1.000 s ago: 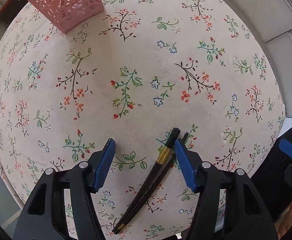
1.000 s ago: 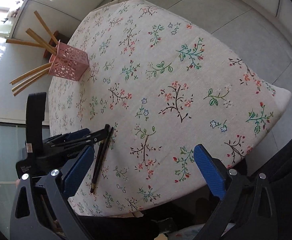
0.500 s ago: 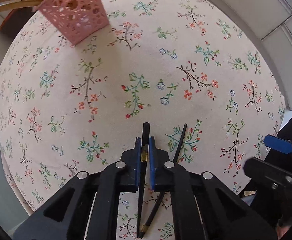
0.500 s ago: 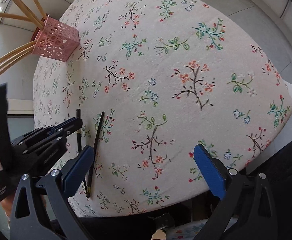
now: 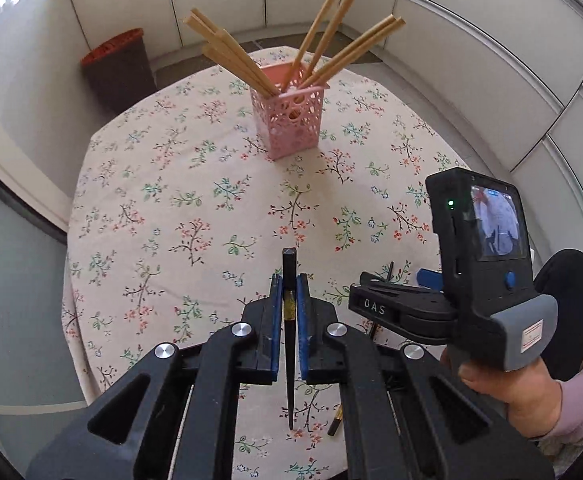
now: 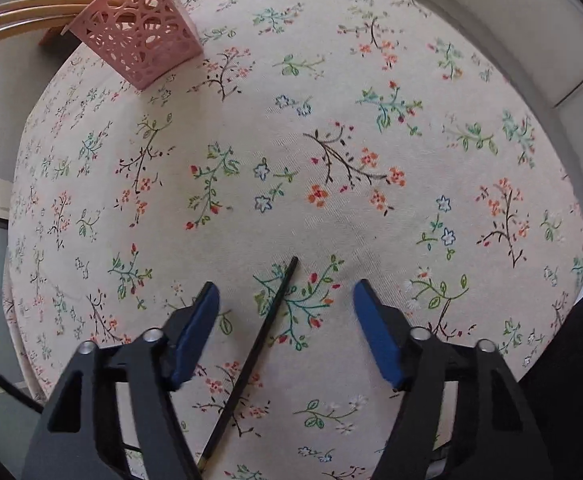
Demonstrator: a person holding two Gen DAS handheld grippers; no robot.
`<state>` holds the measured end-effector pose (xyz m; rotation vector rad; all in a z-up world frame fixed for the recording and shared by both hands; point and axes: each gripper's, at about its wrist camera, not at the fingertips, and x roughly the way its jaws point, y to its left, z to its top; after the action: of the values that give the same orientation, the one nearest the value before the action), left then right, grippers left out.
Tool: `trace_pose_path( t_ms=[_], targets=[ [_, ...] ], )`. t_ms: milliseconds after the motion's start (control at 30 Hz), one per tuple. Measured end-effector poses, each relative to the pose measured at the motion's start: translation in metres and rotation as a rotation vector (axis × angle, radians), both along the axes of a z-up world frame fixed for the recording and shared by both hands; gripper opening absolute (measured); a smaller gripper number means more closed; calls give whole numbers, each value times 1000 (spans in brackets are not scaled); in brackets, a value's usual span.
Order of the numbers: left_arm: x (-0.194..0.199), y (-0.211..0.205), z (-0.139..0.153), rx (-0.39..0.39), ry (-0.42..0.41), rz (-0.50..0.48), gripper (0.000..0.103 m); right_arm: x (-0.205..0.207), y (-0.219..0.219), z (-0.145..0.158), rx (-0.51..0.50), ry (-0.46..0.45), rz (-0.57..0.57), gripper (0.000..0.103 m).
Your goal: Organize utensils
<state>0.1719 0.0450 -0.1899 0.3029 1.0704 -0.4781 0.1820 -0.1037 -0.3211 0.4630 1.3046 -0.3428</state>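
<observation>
My left gripper (image 5: 288,288) is shut on a black chopstick (image 5: 289,264) with a gold band and holds it above the floral tablecloth. The right gripper (image 6: 286,292) is open and straddles a second black chopstick (image 6: 259,344) that lies on the cloth between its jaws. The right gripper also shows in the left wrist view (image 5: 423,280), just right of my left gripper. A pink lattice holder (image 5: 289,116) with several wooden chopsticks (image 5: 331,24) stands at the far side of the table; it also shows in the right wrist view (image 6: 135,36).
The round table (image 5: 163,184) has a floral cloth. A dark bin with a red rim (image 5: 117,66) stands on the floor beyond the table, near the panelled wall. The table edge lies close under both grippers.
My left gripper closed on one black chopstick and lifted it off the cloth, tilting up. The right gripper moved in over the other chopstick, still open.
</observation>
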Motion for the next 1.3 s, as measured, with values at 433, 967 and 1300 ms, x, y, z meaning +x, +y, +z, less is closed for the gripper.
trace_pose_path(
  t_ms=[433,967,1300],
  targets=[
    [-13,24,31,-153,-65,93,6,-14,-32,82,182,-410,215,4],
    [-30,-12,86,-156,-231,162,6,-77,-77,251,62,-811,392,0],
    [-22,-30,101,-112,-272,146,6,-37,-120,216,71,-572,256,7]
  ],
)
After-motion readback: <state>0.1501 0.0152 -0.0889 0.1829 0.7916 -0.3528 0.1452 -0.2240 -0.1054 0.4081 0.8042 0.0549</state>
